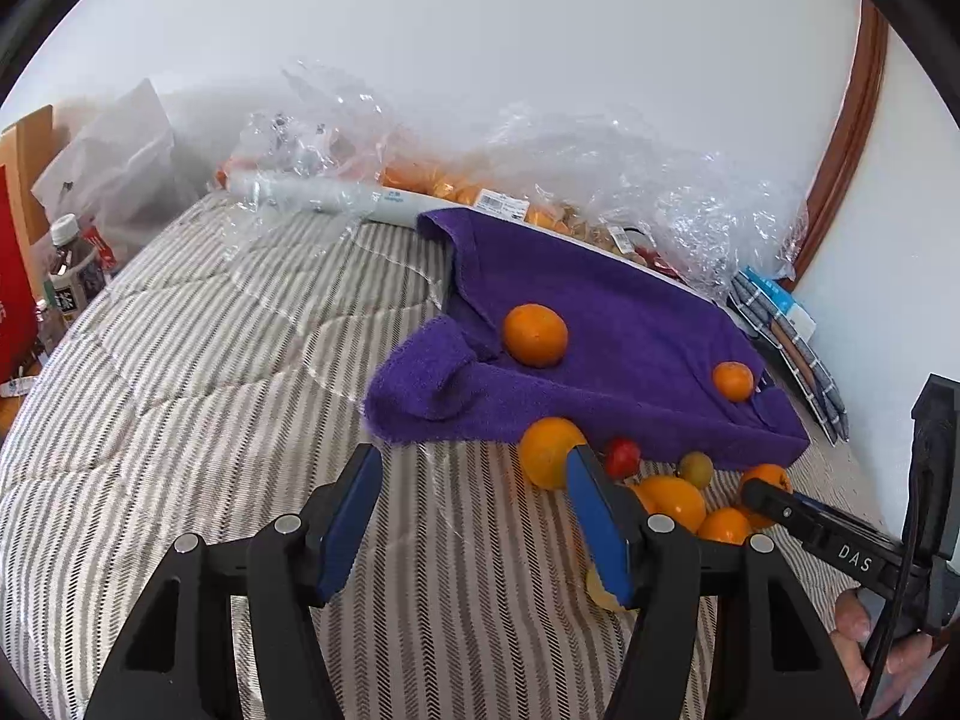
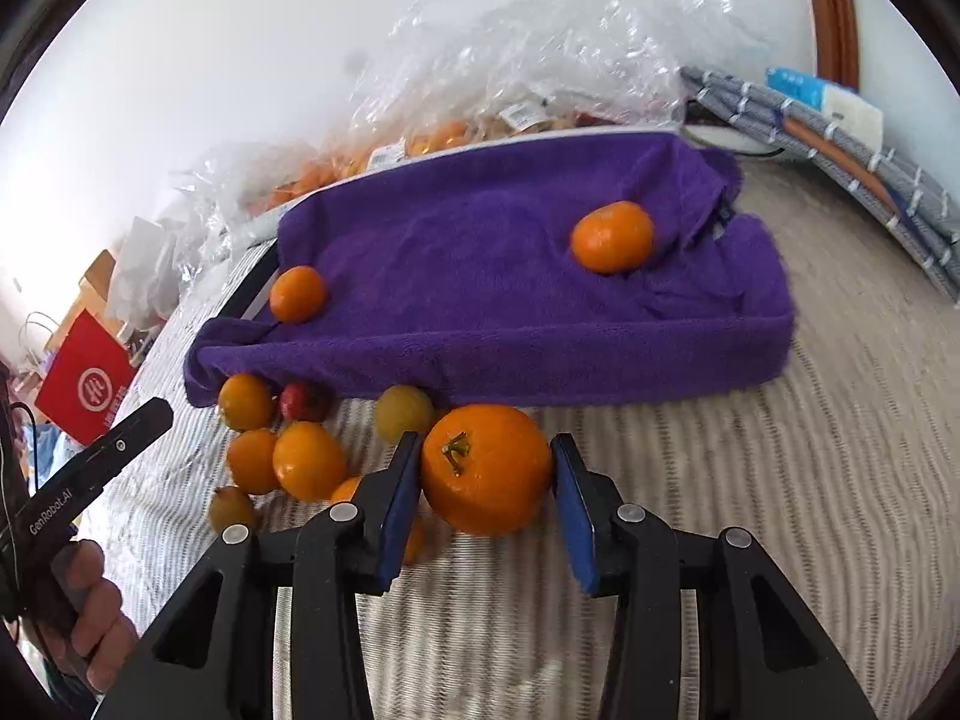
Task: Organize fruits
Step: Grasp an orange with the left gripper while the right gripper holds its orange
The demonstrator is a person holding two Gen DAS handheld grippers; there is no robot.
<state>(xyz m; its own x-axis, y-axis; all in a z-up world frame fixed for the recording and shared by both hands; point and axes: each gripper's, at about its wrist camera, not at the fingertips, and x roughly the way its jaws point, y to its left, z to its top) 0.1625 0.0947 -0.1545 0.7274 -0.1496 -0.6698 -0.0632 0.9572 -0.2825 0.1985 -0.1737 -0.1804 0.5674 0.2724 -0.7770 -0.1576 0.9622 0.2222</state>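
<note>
Striped bedding (image 2: 780, 480) carries a purple towel-covered tray (image 2: 510, 276) with two oranges on it. Right tool (image 2: 485, 480) brackets a large orange (image 2: 486, 468), jaws touching or nearly so; I cannot tell if it is gripped. Left tool (image 1: 474, 516) hangs released. A loose squeeze could send the orange rolling into the fruit pile (image 2: 288, 456).

My left gripper (image 1: 474, 468) has bare striped bedding (image 1: 198, 372) from 9 to 12 o'clock; the purple towel (image 1: 600, 324) blocks at 1, the fruit pile (image 1: 678, 498) crowds 3, beside my right gripper (image 1: 774, 501).
</note>
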